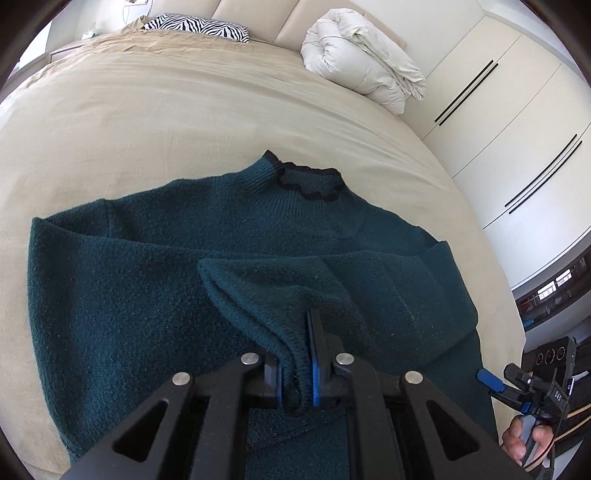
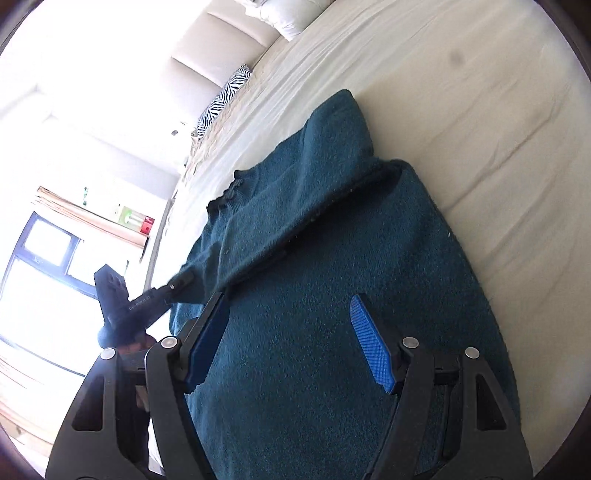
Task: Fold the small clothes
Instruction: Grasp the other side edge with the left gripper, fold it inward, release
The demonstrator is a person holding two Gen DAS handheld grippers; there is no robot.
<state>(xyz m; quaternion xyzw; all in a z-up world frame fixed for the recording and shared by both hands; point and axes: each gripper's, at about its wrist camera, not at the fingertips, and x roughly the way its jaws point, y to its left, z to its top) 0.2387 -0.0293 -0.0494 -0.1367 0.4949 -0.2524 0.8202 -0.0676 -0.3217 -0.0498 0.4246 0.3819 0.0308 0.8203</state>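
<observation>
While the sweater [image 1: 155,280] lies face-down-or-up, I cannot tell which, across the near end of the bed [image 1: 129,122], its collar [image 1: 310,182] points toward the headboard and one sleeve already lies folded across the body. The left gripper [image 1: 297,373] has its jaws pinched together on the cuff [image 1: 291,354] of the other sleeve, lifting it over the middle of the garment; I judge it is held high so the sleeve can be laid flat across the chest without dragging the knit. The right gripper [image 2: 295,343] hovers over the sweater's near side with its jaws well apart and nothing between them, probably waiting to steady or smooth the cloth. A rolled duvet [image 1: 362,59] and a zebra pillow [image 1: 195,27] sit well clear at the head.
</observation>
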